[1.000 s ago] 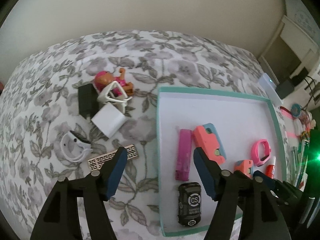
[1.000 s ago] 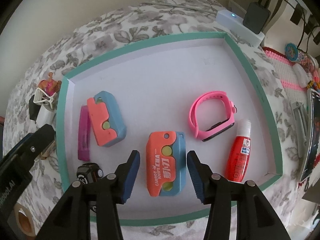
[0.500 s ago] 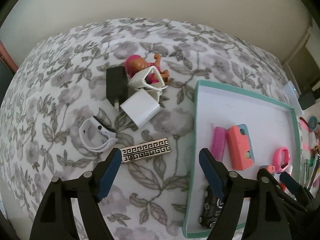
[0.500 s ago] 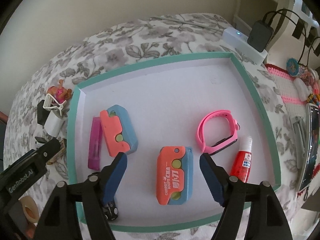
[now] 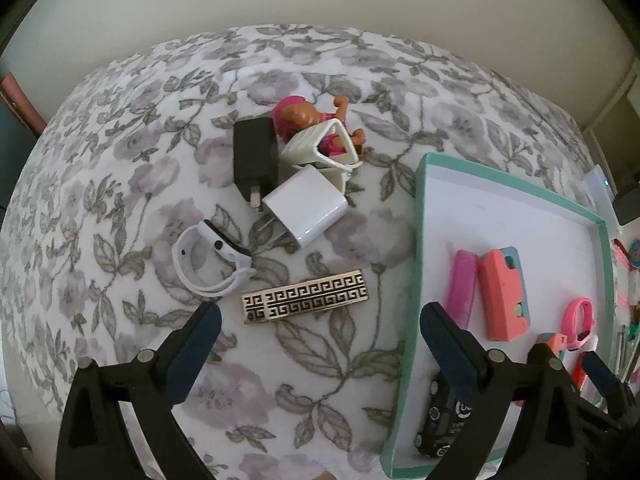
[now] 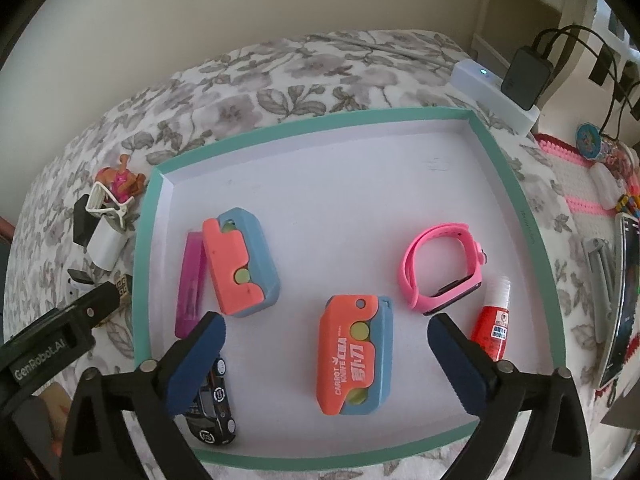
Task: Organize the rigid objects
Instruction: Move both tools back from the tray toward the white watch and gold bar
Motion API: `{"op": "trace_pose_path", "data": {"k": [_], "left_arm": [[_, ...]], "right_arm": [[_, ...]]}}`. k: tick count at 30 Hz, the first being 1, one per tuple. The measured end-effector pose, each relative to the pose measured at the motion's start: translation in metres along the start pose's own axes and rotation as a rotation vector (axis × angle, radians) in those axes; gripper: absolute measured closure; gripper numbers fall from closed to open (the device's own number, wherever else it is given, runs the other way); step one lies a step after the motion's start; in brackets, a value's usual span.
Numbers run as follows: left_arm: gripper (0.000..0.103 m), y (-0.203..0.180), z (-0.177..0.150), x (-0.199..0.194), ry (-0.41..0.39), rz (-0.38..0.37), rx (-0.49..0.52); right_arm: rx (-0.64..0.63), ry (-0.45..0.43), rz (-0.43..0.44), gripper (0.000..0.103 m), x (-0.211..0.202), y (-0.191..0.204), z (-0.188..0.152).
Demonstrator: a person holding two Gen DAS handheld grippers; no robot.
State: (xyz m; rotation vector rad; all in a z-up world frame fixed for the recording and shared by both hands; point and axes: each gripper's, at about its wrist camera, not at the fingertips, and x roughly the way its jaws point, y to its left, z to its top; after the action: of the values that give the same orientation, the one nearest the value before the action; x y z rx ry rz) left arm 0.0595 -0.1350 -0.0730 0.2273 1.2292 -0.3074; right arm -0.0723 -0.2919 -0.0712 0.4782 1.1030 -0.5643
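My left gripper (image 5: 320, 316) hangs over the floral cloth, jaws opening with nothing between them, just short of a gold-and-black patterned bar (image 5: 305, 295). Beyond it lie a white watch band (image 5: 208, 258), a white charger (image 5: 306, 210), a black charger (image 5: 256, 156), a white clip (image 5: 320, 146) and a small doll (image 5: 304, 114). My right gripper (image 6: 326, 328) is over the teal-rimmed tray (image 6: 320, 128), jaws opening. An orange-and-blue toy knife (image 6: 354, 354) lies between them, untouched. The tray also holds a second toy knife (image 6: 240, 264), a magenta bar (image 6: 192, 284), a pink watch (image 6: 440, 268), a glue bottle (image 6: 494, 326) and a toy car (image 6: 212, 412).
A white power strip (image 6: 492, 92) with a black adapter sits behind the tray's far right corner. To the tray's right are a pink beaded mat (image 6: 580, 184), a metal clipper (image 6: 600, 268) and a phone (image 6: 624, 300). A plain wall backs the bed.
The left gripper shifted left, from over the tray's edge to over the cloth by the patterned bar, and widened. The right jaws spread away from the orange-and-blue knife lying in the tray.
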Motion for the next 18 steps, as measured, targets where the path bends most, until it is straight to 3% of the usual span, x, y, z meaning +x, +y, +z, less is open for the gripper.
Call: {"op": "trace_pose_path", "data": {"k": [10, 18], "left_arm": [[0.003, 0.006, 0.002, -0.002, -0.009, -0.012, -0.022], [0.003, 0.019, 0.007, -0.02, -0.114, -0.008, -0.055]], "right_arm": [[-0.004, -0.018, -0.009, 0.0, -0.002, 0.001, 0.0], [0.03, -0.063, 0.011, 0.0, -0.014, 0.001, 0.004]]}}
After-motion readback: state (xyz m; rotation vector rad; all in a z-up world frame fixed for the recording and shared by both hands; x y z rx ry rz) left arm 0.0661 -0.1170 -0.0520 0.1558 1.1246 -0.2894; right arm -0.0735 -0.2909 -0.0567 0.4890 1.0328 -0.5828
